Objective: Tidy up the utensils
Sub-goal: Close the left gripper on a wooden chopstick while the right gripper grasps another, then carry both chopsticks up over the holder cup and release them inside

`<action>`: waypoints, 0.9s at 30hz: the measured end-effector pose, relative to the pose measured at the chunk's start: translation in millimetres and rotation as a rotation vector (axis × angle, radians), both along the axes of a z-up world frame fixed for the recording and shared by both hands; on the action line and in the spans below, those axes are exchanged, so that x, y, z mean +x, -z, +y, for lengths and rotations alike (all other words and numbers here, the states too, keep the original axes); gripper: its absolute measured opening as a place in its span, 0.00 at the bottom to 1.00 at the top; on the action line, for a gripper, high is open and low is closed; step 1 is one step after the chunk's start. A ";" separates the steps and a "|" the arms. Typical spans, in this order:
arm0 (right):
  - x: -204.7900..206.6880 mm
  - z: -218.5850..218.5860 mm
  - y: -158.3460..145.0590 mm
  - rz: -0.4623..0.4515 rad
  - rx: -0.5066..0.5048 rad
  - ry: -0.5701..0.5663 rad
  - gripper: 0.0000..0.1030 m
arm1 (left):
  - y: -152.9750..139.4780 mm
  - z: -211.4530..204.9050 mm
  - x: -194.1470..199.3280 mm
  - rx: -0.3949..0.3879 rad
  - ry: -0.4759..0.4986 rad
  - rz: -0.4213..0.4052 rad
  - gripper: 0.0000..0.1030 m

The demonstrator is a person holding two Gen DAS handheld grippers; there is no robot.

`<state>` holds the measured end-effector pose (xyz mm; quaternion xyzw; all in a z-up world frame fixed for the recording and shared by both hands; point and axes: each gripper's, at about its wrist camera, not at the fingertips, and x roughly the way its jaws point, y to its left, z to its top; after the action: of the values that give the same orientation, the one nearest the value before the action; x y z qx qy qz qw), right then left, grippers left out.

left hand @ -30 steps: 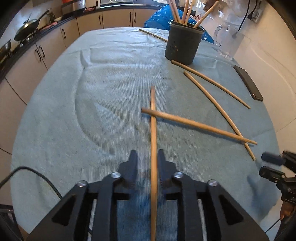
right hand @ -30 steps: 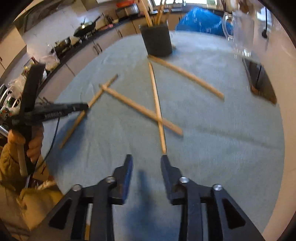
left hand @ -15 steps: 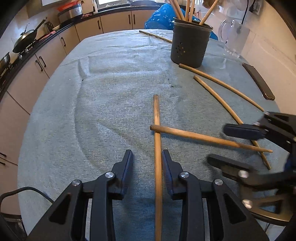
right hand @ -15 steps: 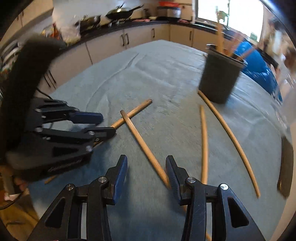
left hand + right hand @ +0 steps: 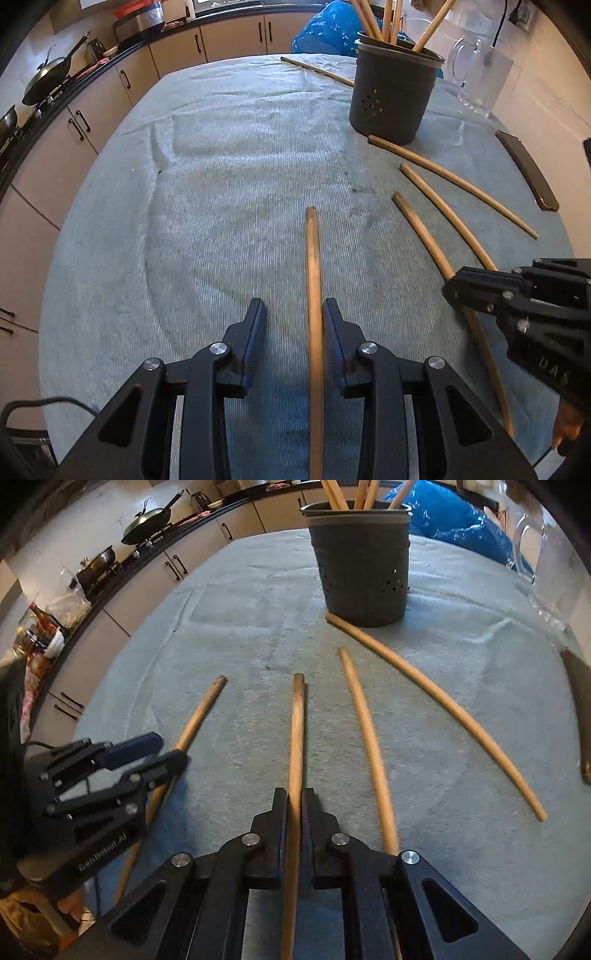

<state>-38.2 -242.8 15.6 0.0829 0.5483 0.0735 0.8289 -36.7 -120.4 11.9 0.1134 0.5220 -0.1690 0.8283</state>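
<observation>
**A:** Before lifting anything, look over the tabletop [image 5: 221, 184]: cloth-covered, wrinkled, soft enough to snag a dragged tip.

**B:** Noted. Then the dark holder [image 5: 364, 565], upright at the far side, already bristling with sticks. Probably little free room at the mouth.

**A:** Right gripper [image 5: 294, 794]?

**B:** Fingers pressed narrow on the middle chopstick [image 5: 297, 731], long front end pointing toward the holder.

**A:** Left gripper [image 5: 293, 310]?

**B:** Fingers spread wide around the other chopstick [image 5: 313, 266], lying flat on the cloth, close against the right-hand finger, not pinched.

**A:** So: raise the gripped one clear of the cloth first, tip it toward vertical, aim for a gap among the standing sticks, lower gently, release only once seated.

**B:** And centre the left before closing; otherwise likely to roll aside. Other loose chopsticks [image 5: 364, 731] between here and the holder, well apart from both grippers. Better left for later.
</observation>
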 end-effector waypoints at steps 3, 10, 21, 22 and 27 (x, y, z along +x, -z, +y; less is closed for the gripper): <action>8.4 3.8 -0.8 0.002 -0.039 -0.008 0.18 | 0.1 -5.3 10.7 0.009 0.003 0.004 0.30; 30.0 6.2 -2.2 0.013 -0.133 -0.039 0.20 | 1.5 -11.5 25.8 0.023 0.025 0.002 0.30; 53.9 17.8 -2.8 0.017 -0.200 -0.032 0.19 | 1.3 -12.9 37.3 0.001 0.032 -0.031 0.25; 50.7 20.6 -2.7 -0.003 -0.215 -0.043 0.17 | 0.7 -14.4 33.4 0.006 0.047 -0.047 0.08; 39.7 16.3 -4.3 -0.040 -0.153 -0.015 0.07 | -6.0 -9.0 20.7 0.003 0.016 -0.073 0.06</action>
<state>1.6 -226.4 19.9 0.0136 0.5362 0.0391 0.8431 -15.9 -129.4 17.9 0.1252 0.4906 -0.1704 0.8453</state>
